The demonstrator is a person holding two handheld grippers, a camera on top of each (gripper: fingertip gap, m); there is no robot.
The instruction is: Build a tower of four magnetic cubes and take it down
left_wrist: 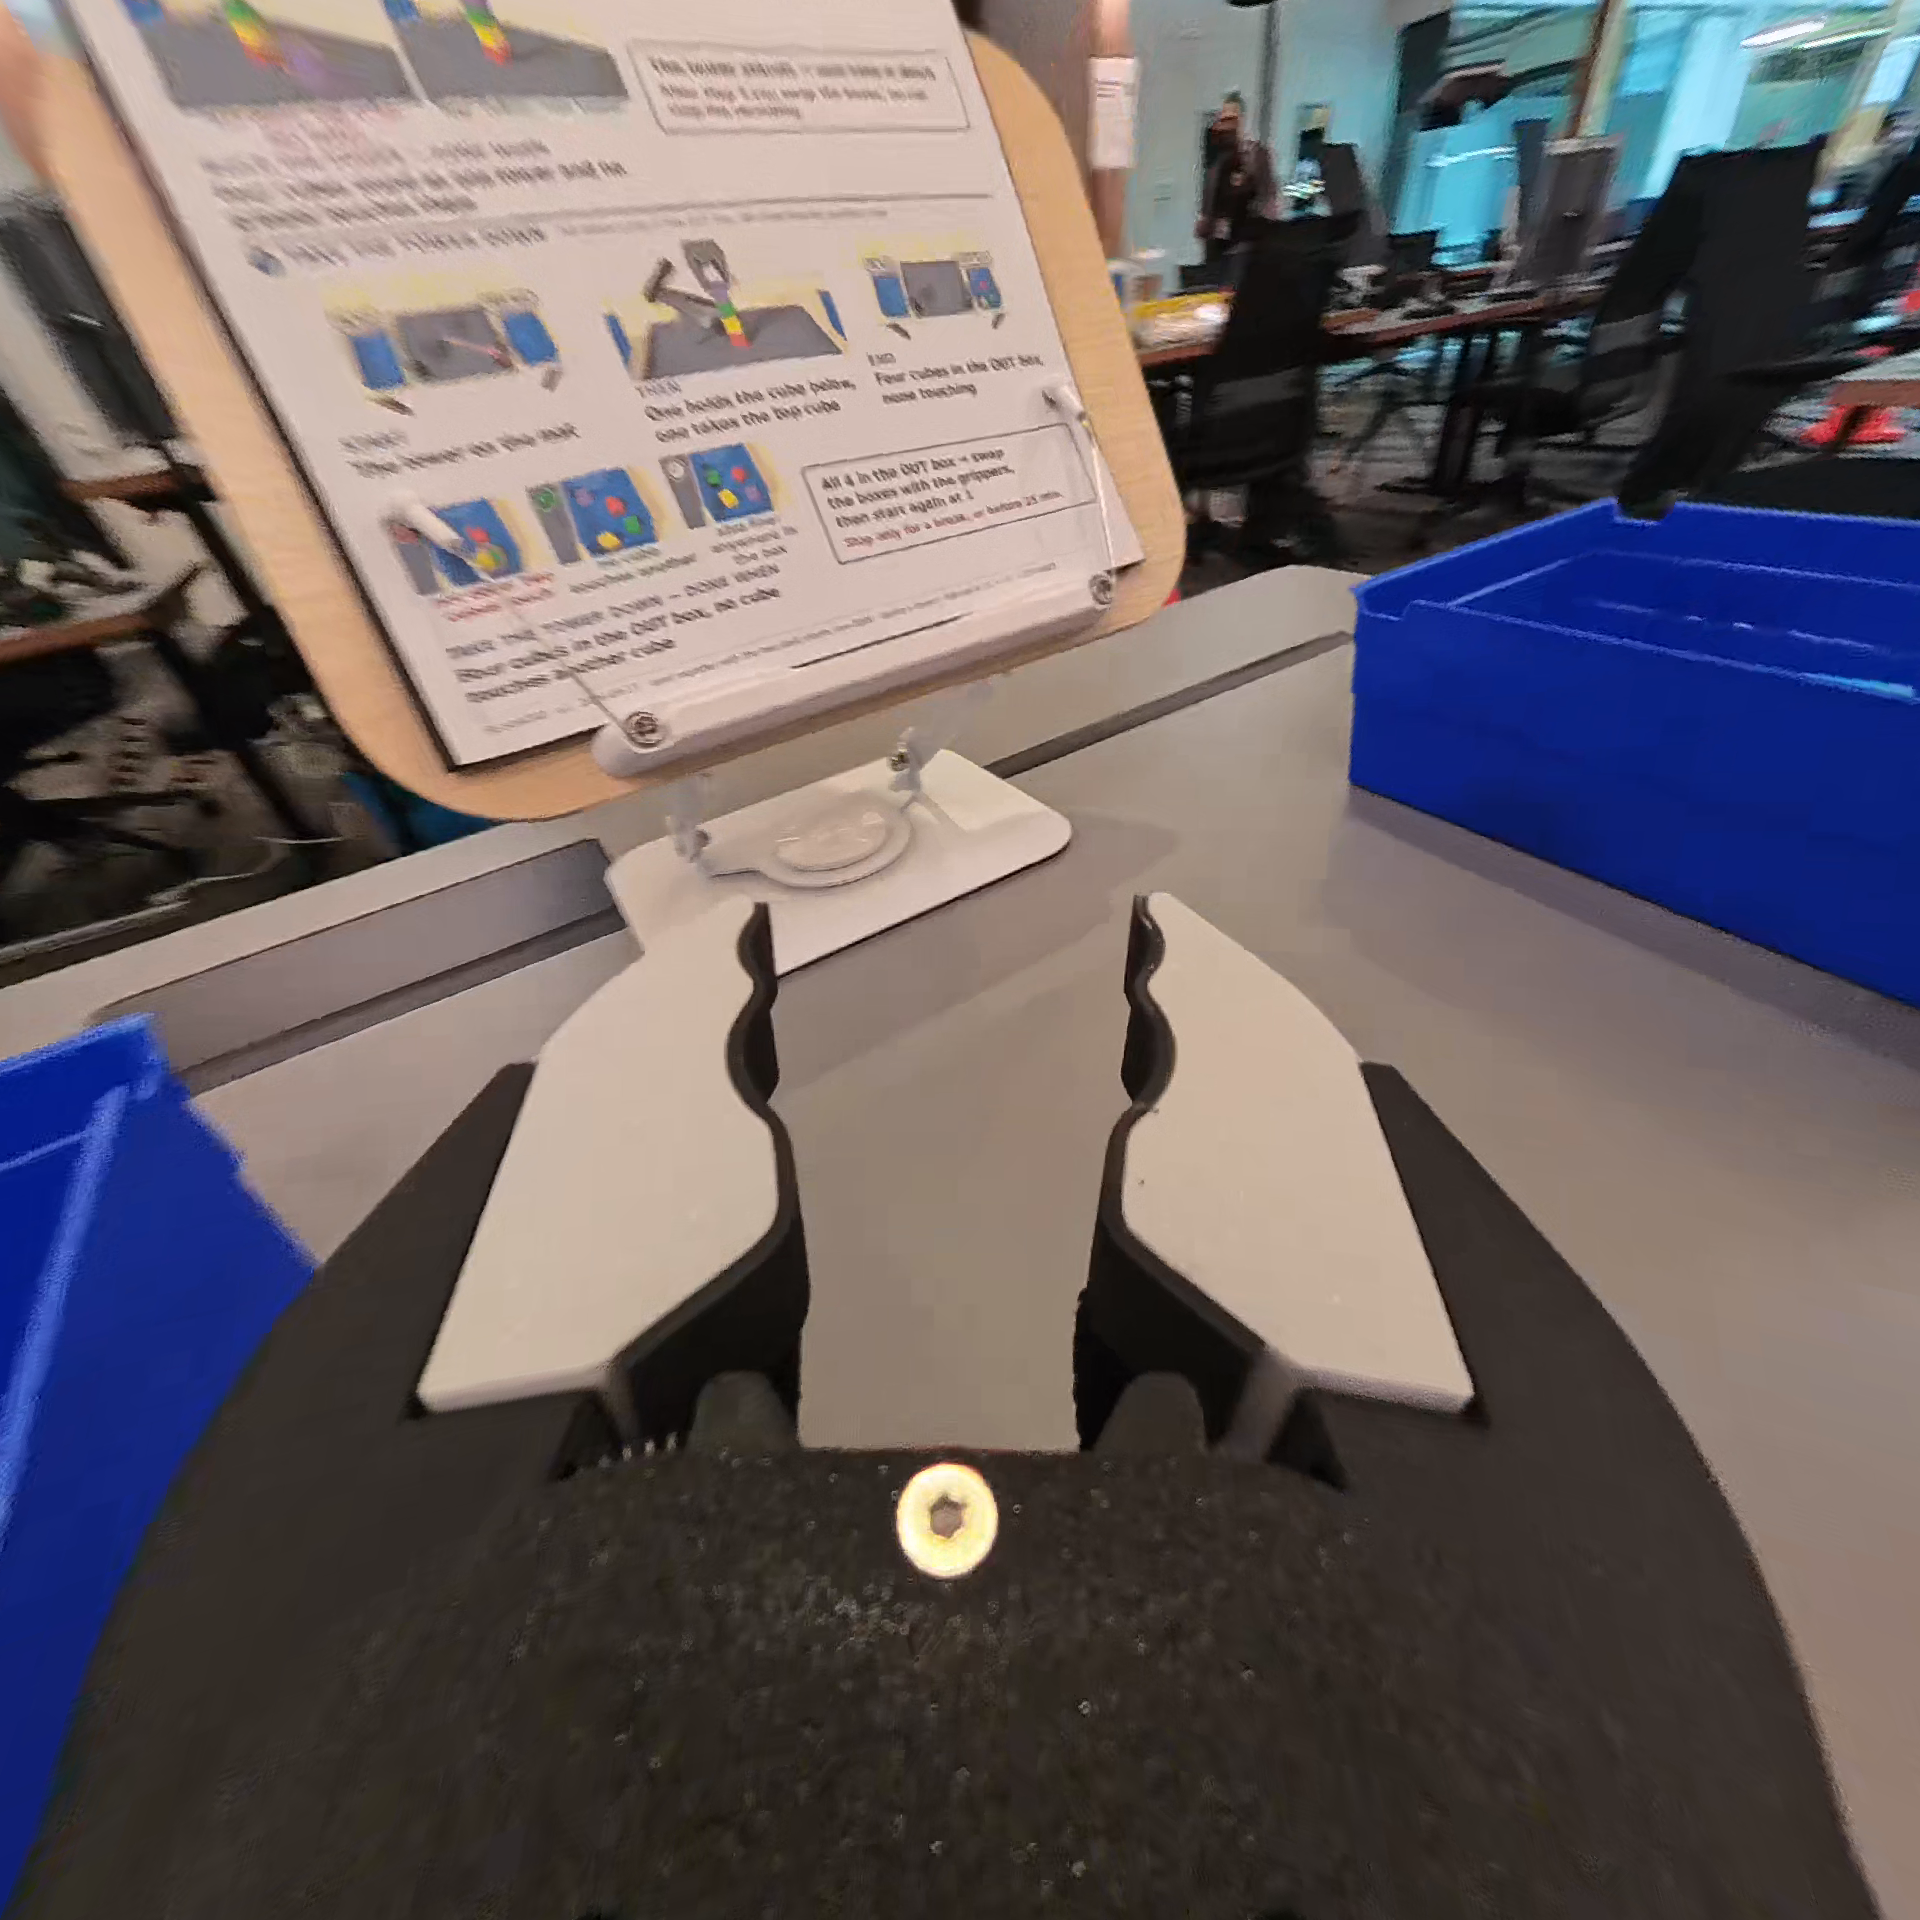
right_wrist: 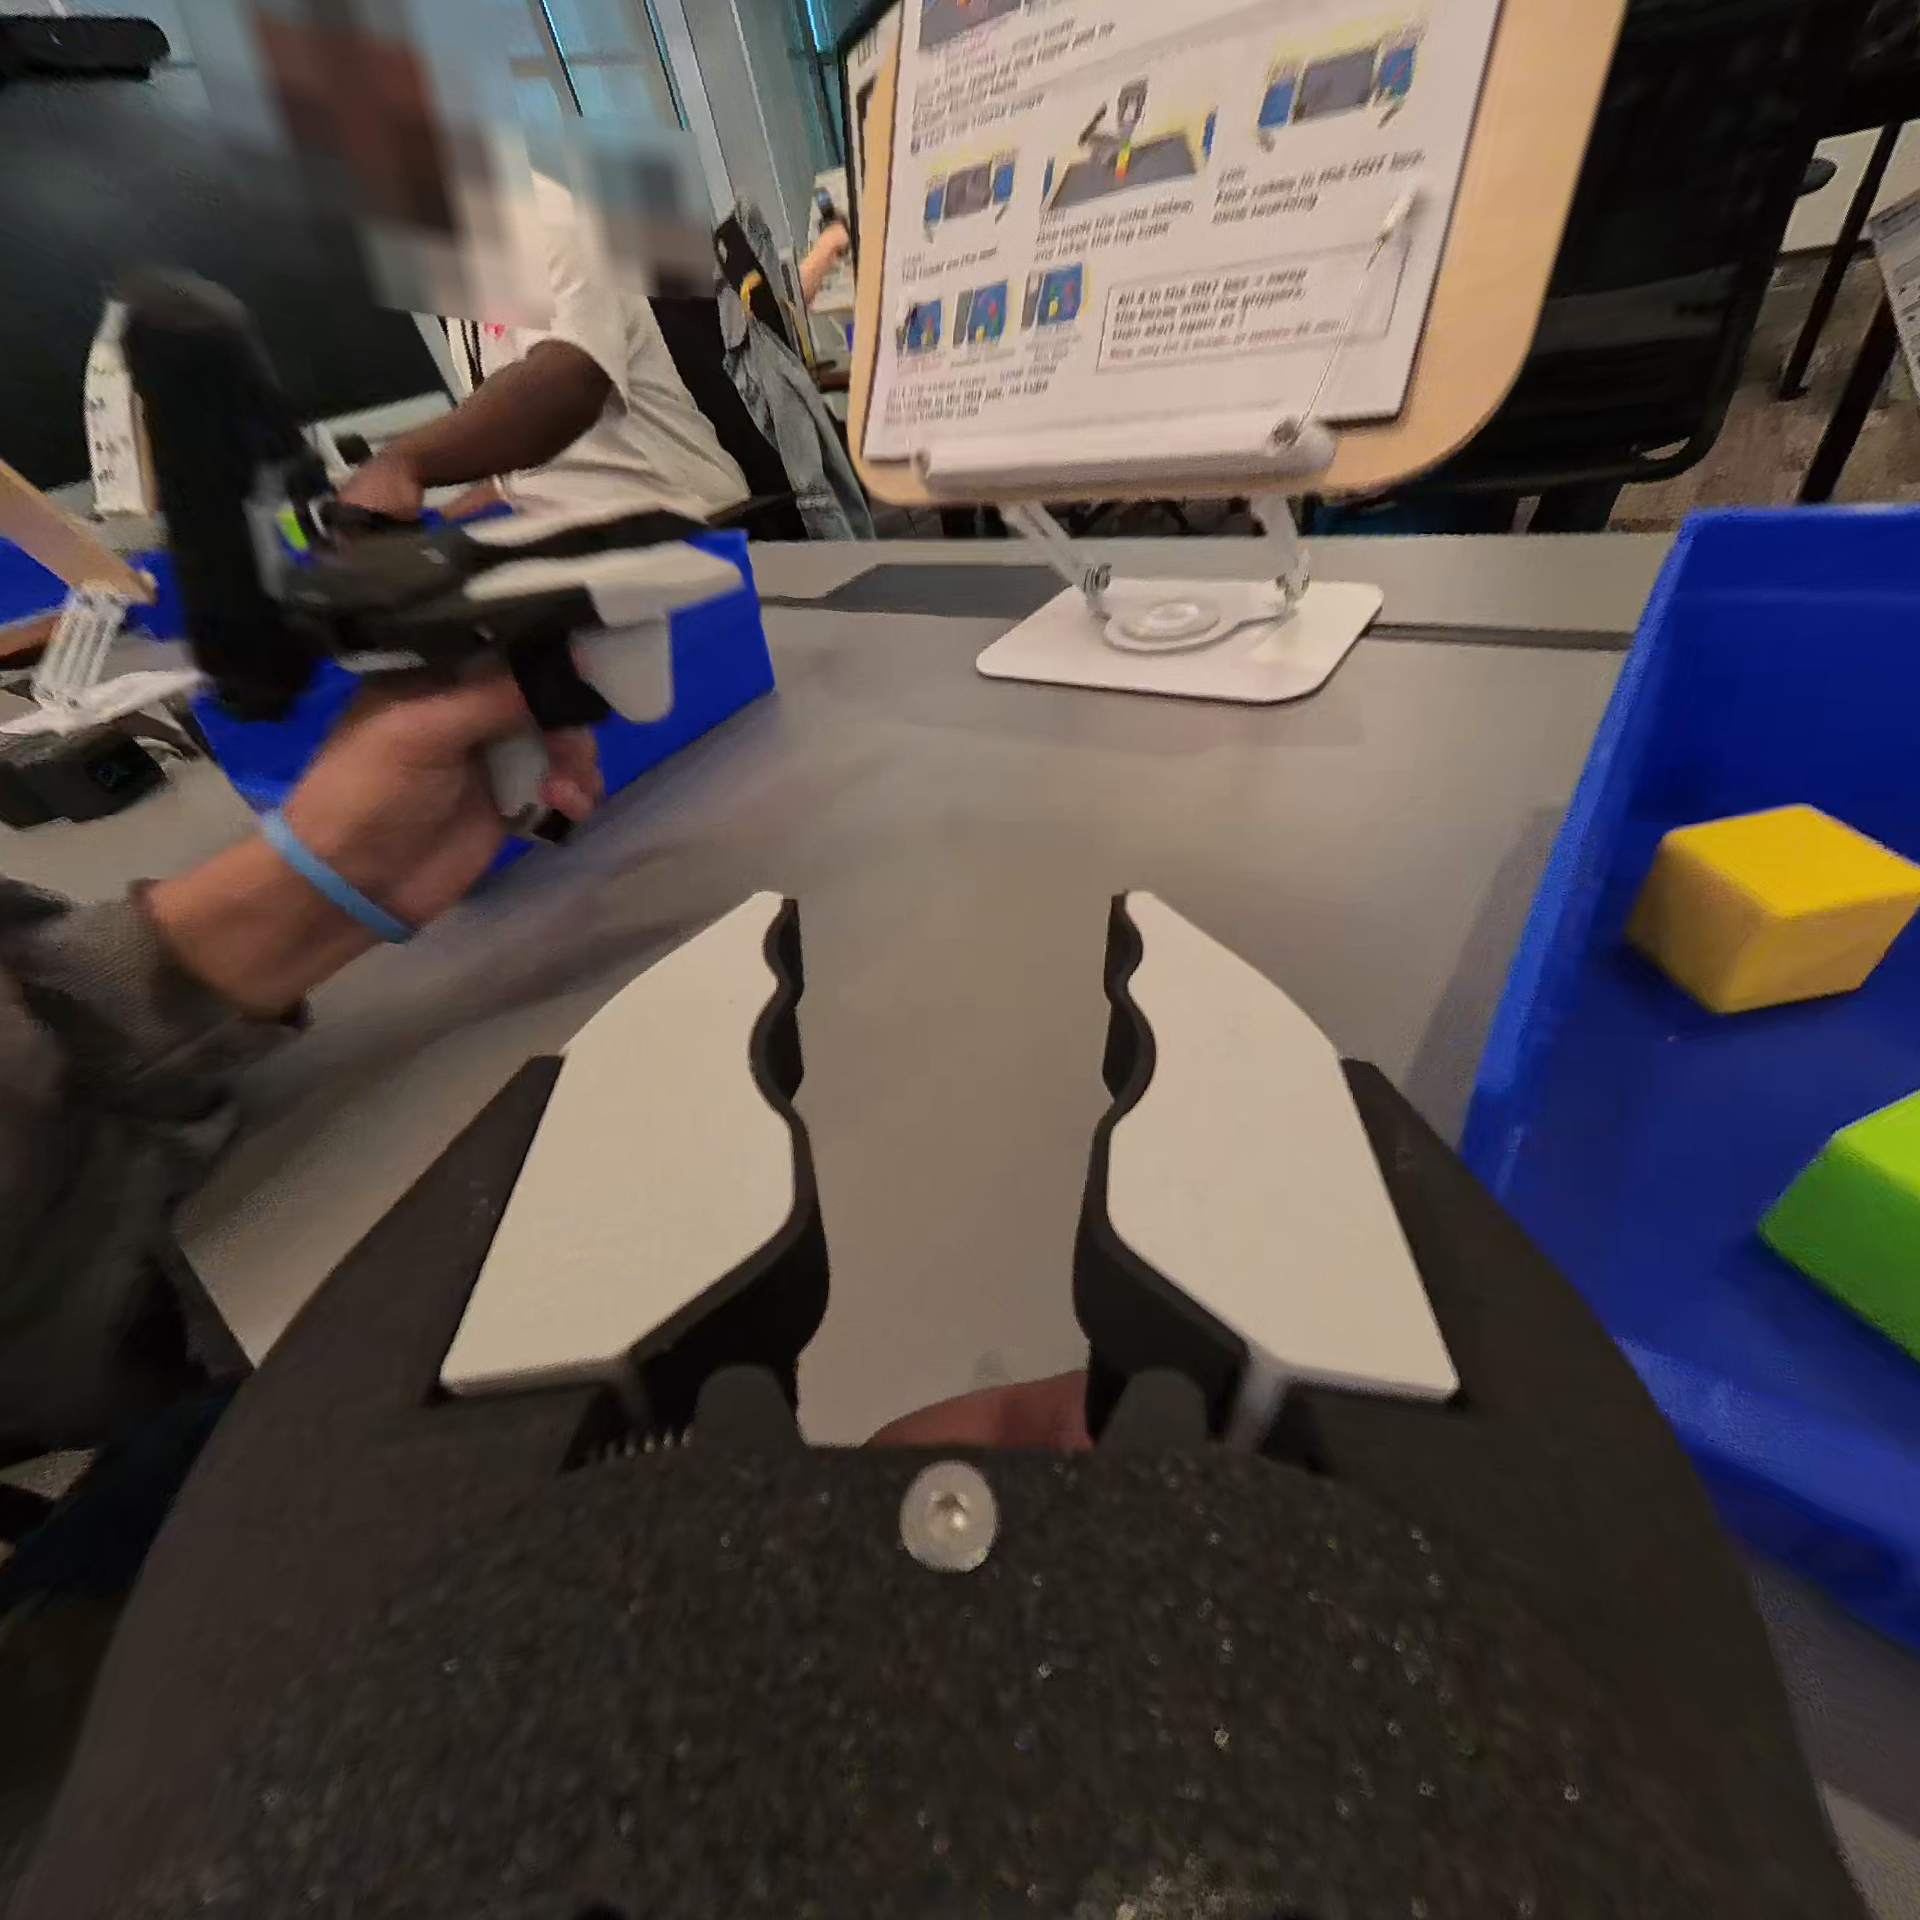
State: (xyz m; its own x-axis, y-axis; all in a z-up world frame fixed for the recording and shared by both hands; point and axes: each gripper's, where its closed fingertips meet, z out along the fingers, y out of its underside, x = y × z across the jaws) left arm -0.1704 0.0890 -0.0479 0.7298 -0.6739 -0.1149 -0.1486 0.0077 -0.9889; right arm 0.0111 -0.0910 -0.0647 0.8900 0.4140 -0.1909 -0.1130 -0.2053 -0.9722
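A yellow cube [right_wrist: 1766, 904] and a green cube [right_wrist: 1860, 1216] lie apart inside the blue bin [right_wrist: 1558, 1039] at the right of the right wrist view. My right gripper [right_wrist: 951, 914] is open and empty above the grey table, left of that bin. My left gripper [left_wrist: 951, 914] is open and empty over the table, pointing at the stand. It also shows in the right wrist view [right_wrist: 623, 644], held in a hand at the left, in front of a second blue bin [right_wrist: 717, 644]. No other cubes are in view.
An instruction sheet on a wooden board with a white stand [left_wrist: 831, 842] sits at the table's far edge [right_wrist: 1174, 634]. Blue bins flank the table in the left wrist view, right [left_wrist: 1621, 748] and left [left_wrist: 94, 1247]. A person sits behind at another desk.
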